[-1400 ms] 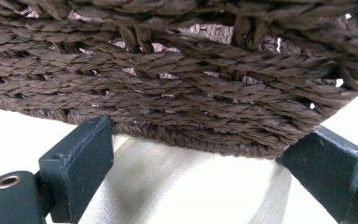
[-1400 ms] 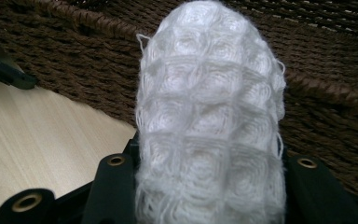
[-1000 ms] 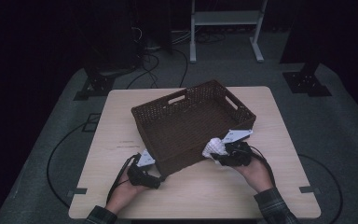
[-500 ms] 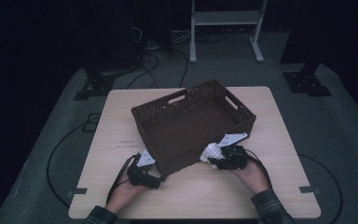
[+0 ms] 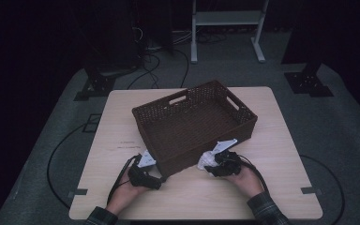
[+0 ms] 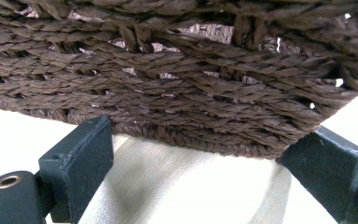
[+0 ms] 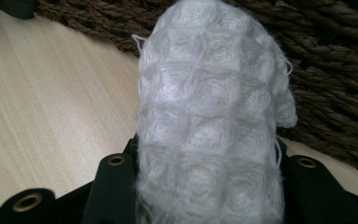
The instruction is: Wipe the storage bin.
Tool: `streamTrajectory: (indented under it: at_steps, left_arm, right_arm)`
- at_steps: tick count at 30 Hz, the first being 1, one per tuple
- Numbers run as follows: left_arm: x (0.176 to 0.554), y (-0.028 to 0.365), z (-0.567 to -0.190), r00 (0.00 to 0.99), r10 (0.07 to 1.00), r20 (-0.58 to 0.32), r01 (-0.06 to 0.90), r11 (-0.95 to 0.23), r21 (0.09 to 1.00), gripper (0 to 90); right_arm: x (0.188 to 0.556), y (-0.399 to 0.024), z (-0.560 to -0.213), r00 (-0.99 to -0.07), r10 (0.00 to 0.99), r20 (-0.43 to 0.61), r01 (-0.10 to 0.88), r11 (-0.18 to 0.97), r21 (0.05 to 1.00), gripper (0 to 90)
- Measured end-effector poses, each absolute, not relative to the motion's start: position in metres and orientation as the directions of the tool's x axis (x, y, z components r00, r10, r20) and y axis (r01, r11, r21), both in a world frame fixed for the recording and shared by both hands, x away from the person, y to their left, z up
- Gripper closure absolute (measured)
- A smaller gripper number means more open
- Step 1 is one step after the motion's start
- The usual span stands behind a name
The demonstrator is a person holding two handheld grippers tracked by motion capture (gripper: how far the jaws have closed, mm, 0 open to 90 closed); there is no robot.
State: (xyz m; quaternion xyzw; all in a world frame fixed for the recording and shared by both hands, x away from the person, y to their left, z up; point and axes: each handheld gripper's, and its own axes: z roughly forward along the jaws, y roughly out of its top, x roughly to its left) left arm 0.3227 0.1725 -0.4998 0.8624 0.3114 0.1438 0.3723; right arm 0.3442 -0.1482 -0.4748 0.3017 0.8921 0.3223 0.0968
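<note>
Beside the basket [image 5: 194, 126] our right gripper [image 5: 212, 165] clamps a white cloth [image 7: 209, 116]; our left gripper [image 6: 205, 163] gapes wide at its corner.

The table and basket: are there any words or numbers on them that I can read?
None can be read.
Table: small dark marks left of the basket, too small to read.
Basket, the white cloth in the right gripper and the left gripper: no writing shows.
</note>
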Motion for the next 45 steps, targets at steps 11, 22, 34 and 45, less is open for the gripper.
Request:
streamTrajectory:
  at_steps: [11,22,34,45]
  left_arm:
    - [0.323,0.172,-0.5,0.765,0.644,0.016,0.43,-0.529,0.732,8.8]
    - [0.323,0.172,-0.5,0.765,0.644,0.016,0.43,-0.529,0.732,8.8]
    - [0.323,0.173,-0.5,0.767,0.641,0.02,0.428,-0.534,0.729,8.8]
    - [0.323,0.172,-0.5,0.765,0.644,0.016,0.43,-0.529,0.731,8.8]
  right_arm:
    - [0.34,-0.148,-0.461,-0.806,0.592,-0.002,0.444,0.607,0.659,54.2]
    - [0.337,-0.15,-0.439,-0.81,0.586,-0.021,0.402,0.58,0.709,54.2]
    - [0.331,-0.148,-0.419,-0.817,0.576,-0.027,0.365,0.552,0.75,54.2]
    - [0.331,-0.141,-0.422,-0.829,0.559,-0.024,0.36,0.566,0.742,54.1]
